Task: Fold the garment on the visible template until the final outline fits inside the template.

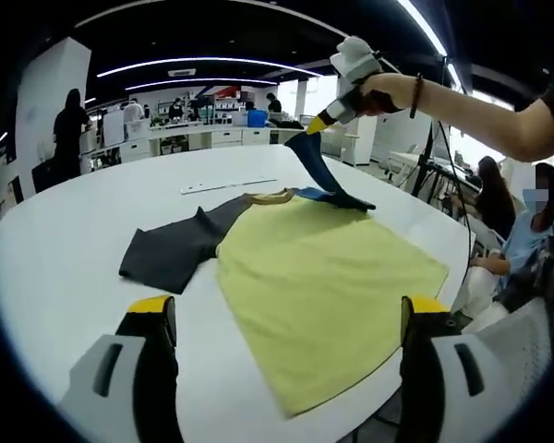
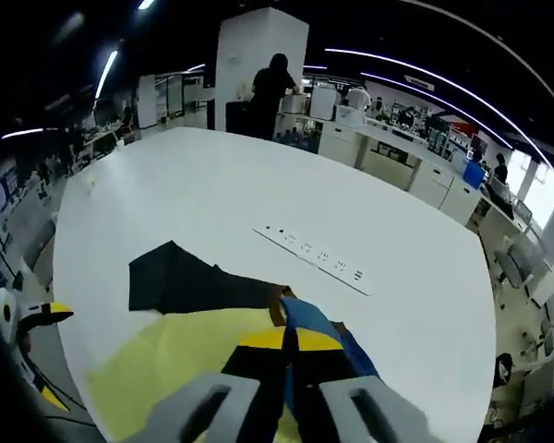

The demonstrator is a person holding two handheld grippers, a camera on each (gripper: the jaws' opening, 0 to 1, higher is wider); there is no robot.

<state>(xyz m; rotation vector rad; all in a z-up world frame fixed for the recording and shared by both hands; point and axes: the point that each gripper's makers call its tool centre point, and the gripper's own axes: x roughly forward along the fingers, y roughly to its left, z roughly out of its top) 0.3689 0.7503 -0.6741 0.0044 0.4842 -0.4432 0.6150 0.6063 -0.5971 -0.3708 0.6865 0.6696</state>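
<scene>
Left gripper view: a yellow short-sleeved shirt with dark grey and blue sleeves [image 1: 323,277] lies spread on a round white table [image 1: 74,268], its yellow body flat and reaching to the near table edge. The dark grey sleeve [image 1: 171,251] lies flat to one side. Across the table, the right gripper [image 1: 316,124], held in a person's hand [image 1: 379,92], has the blue sleeve [image 1: 319,171] pinched between its closed yellow-tipped jaws and lifted clear of the tabletop. The left gripper [image 1: 286,318] hovers over the near edge of the shirt with its jaws spread wide and nothing between them. A white power strip [image 1: 229,185] lies on the table beyond the collar.

Right gripper view: the right gripper [image 2: 291,340] has its jaws closed on the blue sleeve [image 2: 305,318], with the dark grey sleeve [image 2: 180,277] flat beyond the yellow body. The left gripper [image 2: 28,323] shows at the edge. People stand at desks in the background.
</scene>
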